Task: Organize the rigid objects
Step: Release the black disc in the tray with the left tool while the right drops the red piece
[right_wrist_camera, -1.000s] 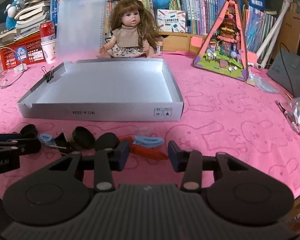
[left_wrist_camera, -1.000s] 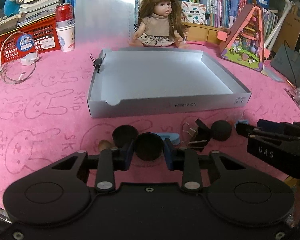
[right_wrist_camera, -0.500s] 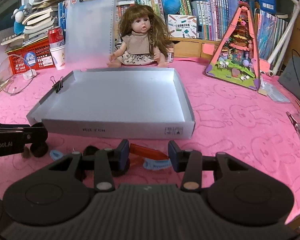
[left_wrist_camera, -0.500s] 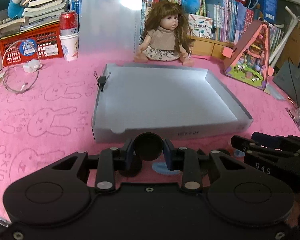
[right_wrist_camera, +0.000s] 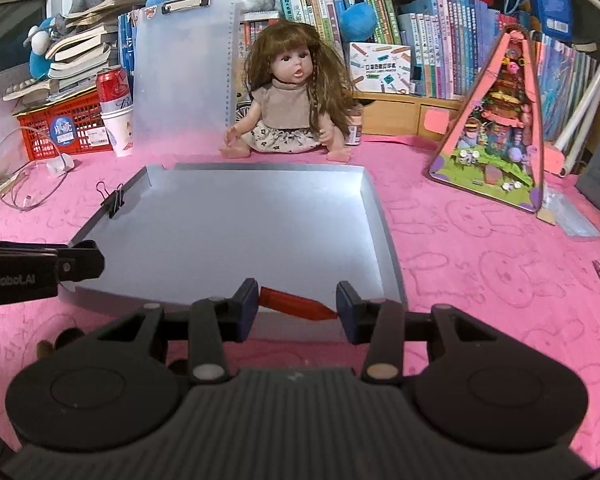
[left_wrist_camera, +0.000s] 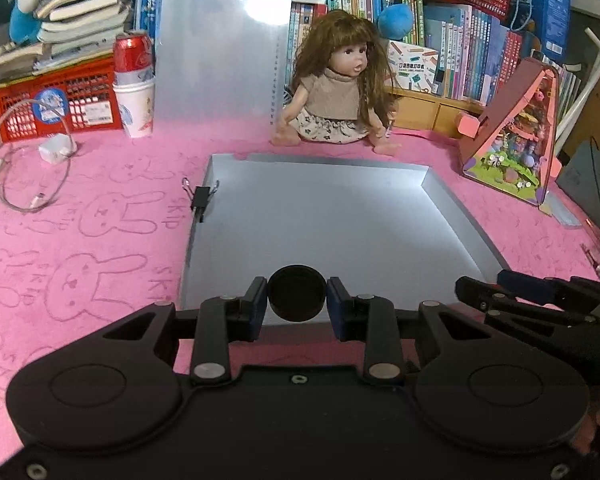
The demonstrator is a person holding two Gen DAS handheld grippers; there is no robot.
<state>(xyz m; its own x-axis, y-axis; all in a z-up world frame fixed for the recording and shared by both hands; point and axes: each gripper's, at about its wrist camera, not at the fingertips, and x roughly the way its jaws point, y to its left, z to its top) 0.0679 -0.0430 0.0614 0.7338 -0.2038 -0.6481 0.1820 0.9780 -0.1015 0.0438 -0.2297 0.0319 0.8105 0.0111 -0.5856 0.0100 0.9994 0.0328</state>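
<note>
The left gripper (left_wrist_camera: pixel 297 300) holds a round black cap (left_wrist_camera: pixel 297 298) over the near edge of the grey cardboard tray (left_wrist_camera: pixel 340 240). Its side reads "Robot.AI". The right gripper (right_wrist_camera: pixel 297 304) pinches a red pointed piece (right_wrist_camera: pixel 294 303) there. The tray floor is bare.

"SKIP" embossed on pink cloth (left_wrist_camera: pixel 100 280) beside the rabbit outlines. White "...Robot.AI" on left gripper (right_wrist_camera: pixel 40 276) body, start cut off. Book spines and box print too small to read.
</note>
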